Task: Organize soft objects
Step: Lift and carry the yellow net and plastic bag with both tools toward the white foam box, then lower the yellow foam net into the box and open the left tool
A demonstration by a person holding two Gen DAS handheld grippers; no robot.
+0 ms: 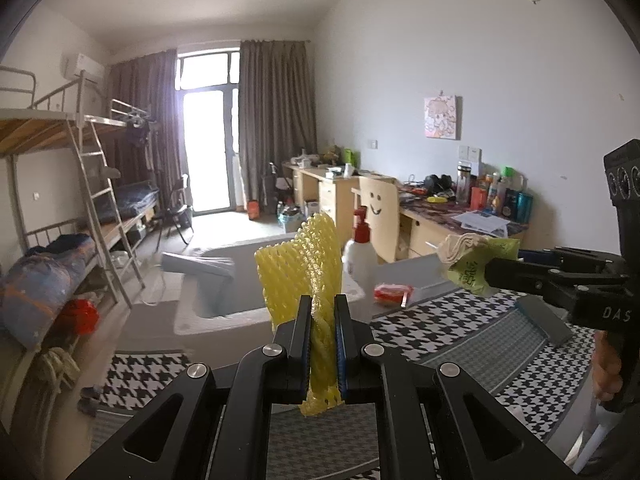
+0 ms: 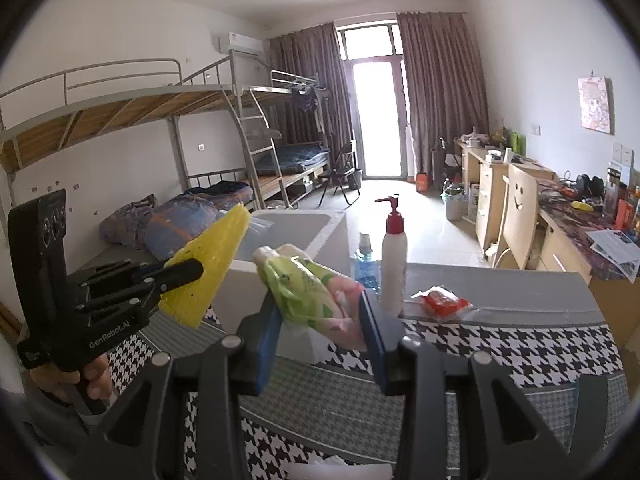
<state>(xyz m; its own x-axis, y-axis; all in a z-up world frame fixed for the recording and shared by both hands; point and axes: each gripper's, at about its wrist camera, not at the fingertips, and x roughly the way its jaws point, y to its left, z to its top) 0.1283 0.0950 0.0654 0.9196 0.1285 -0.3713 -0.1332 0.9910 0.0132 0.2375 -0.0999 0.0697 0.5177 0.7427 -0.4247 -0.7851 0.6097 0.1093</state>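
Left wrist view shows the left tongs [image 1: 324, 344] clamped on a yellow foam net [image 1: 302, 268], which stands up between the jaws, raised near the white bin [image 1: 192, 308]. The right tongs [image 2: 320, 332] grip a green tissue pack [image 2: 304, 292] at its pink end, also held up, just right of the bin. Both soft things are lifted clear of the bench [image 2: 500, 344]. Neither is in the bin yet, so the sorting looks about midway: picking is done, dropping is left. Right of the bin, a red packet [image 2: 444, 302] lies on the bench beside a pump bottle [image 2: 394, 252], possibly next to gather.
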